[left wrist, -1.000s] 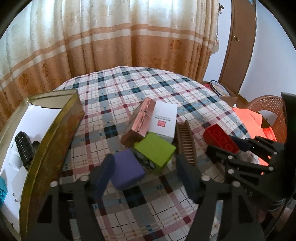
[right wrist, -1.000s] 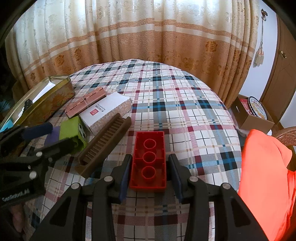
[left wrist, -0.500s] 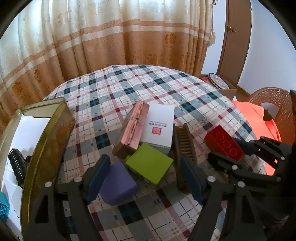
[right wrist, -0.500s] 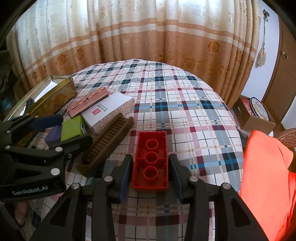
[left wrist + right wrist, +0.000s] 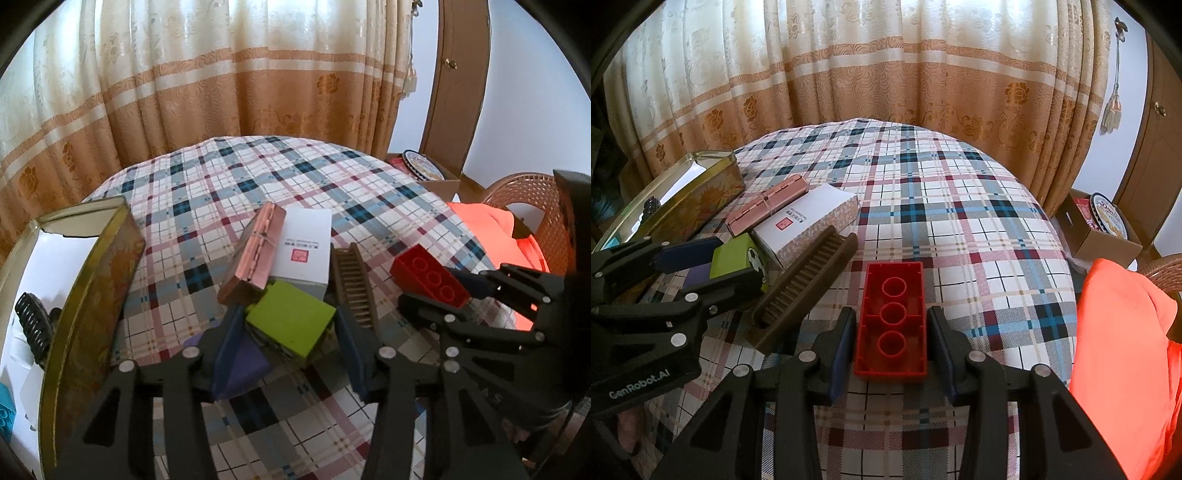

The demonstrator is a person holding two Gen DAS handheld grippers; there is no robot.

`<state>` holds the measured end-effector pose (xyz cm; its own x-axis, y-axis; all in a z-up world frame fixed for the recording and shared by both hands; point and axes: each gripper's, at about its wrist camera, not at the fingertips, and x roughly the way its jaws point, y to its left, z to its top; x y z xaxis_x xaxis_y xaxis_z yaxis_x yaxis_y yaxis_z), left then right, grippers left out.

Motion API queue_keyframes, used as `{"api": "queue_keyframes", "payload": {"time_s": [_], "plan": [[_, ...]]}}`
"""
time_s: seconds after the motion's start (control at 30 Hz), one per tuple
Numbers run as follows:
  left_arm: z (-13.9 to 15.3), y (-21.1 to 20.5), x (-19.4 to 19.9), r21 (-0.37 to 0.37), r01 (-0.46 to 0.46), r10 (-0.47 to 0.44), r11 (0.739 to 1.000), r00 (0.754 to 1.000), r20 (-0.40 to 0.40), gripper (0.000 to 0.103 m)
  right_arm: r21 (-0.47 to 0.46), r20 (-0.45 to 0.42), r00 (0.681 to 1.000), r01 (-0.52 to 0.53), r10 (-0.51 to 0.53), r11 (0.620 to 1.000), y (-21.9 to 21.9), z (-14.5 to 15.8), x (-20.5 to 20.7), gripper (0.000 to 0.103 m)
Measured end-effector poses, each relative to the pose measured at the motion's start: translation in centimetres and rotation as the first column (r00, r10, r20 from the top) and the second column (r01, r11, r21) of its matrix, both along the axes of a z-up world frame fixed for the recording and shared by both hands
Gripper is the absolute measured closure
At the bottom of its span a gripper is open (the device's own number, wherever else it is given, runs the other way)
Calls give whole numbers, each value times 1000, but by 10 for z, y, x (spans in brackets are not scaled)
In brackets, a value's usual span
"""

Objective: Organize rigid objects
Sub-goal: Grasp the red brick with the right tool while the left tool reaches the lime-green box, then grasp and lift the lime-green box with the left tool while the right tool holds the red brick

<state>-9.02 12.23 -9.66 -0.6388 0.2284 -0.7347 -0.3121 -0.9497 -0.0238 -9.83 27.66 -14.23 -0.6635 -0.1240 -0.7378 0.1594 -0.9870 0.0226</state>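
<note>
My right gripper (image 5: 891, 345) is shut on a red toy brick (image 5: 892, 319), underside up, held just above the checked tablecloth; the brick also shows in the left wrist view (image 5: 430, 280). My left gripper (image 5: 284, 343) is open, its jaws on either side of a lime-green block (image 5: 290, 320) that lies by a purple block (image 5: 243, 363). A pink case (image 5: 255, 254), a white box (image 5: 303, 247) and a brown comb (image 5: 354, 288) lie just beyond. An open gold tin (image 5: 88, 295) at the left holds a black comb (image 5: 33, 325) and a blue brick (image 5: 5, 410).
The round table (image 5: 942, 206) drops off on all sides, with curtains behind. An orange cloth (image 5: 1123, 332) on a wicker chair is at the right. A cardboard box (image 5: 1100, 229) with a round tin sits on the floor by a wooden door.
My left gripper has shifted right from around the purple block to around the green block and narrowed. My right gripper still holds the red brick, barely moved.
</note>
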Motion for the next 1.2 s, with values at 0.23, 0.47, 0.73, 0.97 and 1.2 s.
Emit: {"api": "queue_keyframes", "payload": {"time_s": [0.23,0.47,0.73,0.97,1.2], "plan": [[4,-5,5,25,-15,16,1000,999,-33,53,-3,-9,1000,-1,1,1000,1,0,1,68],[5,-7,11,11,-35,36,999,998,-49,53,15,-18,1000,-5,5,1000,0,1,3,68],[6,-11,13,12,-58,59,998,996,-63,53,26,-44,999,1,0,1000,-1,3,5,68],[7,-13,15,17,-71,72,997,995,-68,53,42,-71,997,-4,7,999,-2,5,8,68],[7,-18,16,28,-89,91,996,994,-66,53,44,-87,996,-3,7,999,-3,6,9,68]]}}
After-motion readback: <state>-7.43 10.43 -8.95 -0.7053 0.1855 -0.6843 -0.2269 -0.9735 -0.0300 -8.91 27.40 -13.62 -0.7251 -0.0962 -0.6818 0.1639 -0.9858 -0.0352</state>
